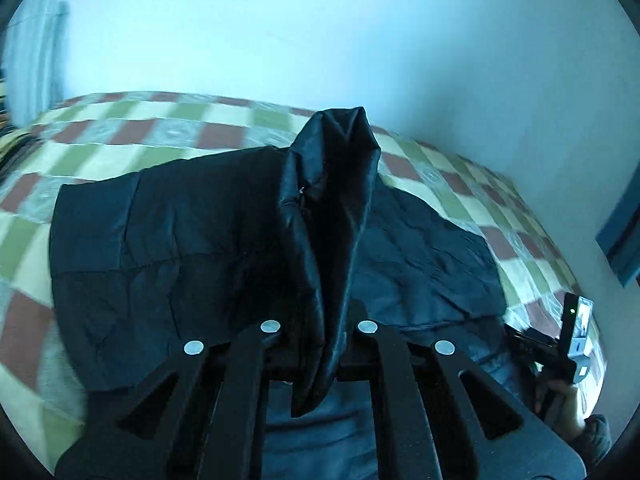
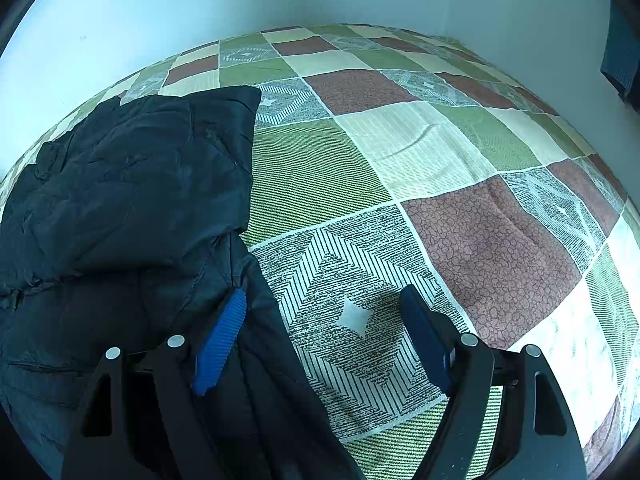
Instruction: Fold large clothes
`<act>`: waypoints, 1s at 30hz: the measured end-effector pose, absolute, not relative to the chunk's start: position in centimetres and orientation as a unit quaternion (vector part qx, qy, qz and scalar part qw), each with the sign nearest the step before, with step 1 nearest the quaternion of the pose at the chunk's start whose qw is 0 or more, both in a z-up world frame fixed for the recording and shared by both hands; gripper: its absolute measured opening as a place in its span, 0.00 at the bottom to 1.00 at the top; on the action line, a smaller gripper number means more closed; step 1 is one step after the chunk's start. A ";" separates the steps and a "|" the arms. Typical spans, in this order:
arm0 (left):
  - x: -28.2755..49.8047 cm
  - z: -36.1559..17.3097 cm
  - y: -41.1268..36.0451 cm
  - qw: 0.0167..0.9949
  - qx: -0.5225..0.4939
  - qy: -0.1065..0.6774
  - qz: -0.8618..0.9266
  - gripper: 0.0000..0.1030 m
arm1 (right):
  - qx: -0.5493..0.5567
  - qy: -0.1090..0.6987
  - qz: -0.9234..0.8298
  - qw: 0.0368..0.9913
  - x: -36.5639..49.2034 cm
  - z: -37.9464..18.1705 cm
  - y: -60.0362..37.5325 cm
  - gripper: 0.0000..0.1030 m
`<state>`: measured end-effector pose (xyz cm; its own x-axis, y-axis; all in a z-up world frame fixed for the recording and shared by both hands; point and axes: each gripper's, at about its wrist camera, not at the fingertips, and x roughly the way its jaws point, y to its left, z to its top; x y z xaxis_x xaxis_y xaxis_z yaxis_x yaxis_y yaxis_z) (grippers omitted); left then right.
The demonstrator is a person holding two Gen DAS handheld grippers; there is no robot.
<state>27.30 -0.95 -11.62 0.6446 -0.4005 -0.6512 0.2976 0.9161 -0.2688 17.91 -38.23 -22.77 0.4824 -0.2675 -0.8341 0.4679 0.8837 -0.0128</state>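
Observation:
A large black padded jacket lies spread on the checked bedspread. My left gripper is shut on a fold of the jacket, which rises as a ridge between the fingers. In the right wrist view the jacket fills the left side. My right gripper is open, its blue pads wide apart. The left pad rests on the jacket's edge and the right pad is over bare bedspread.
The bed meets pale walls at the back and right. The other hand-held gripper with a lit device shows at the right edge of the left wrist view. A dark frame is on the right wall.

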 end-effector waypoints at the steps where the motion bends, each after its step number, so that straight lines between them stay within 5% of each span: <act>1: 27.8 -11.9 -2.0 0.901 -0.065 0.379 -0.199 0.07 | 0.109 0.461 -0.215 0.854 18.0 -22.8 -38.2 0.75; 30: 31.0 -18.9 -18.6 0.846 -0.011 0.461 -0.268 0.07 | 0.111 0.459 -0.216 0.855 17.8 -22.9 -38.2 0.75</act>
<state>31.03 -18.65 -18.91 0.4312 -0.4630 -0.7744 0.4432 0.8563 -0.2652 17.84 -38.16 -22.89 0.4862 -0.2672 -0.8320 0.4700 0.8826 -0.0088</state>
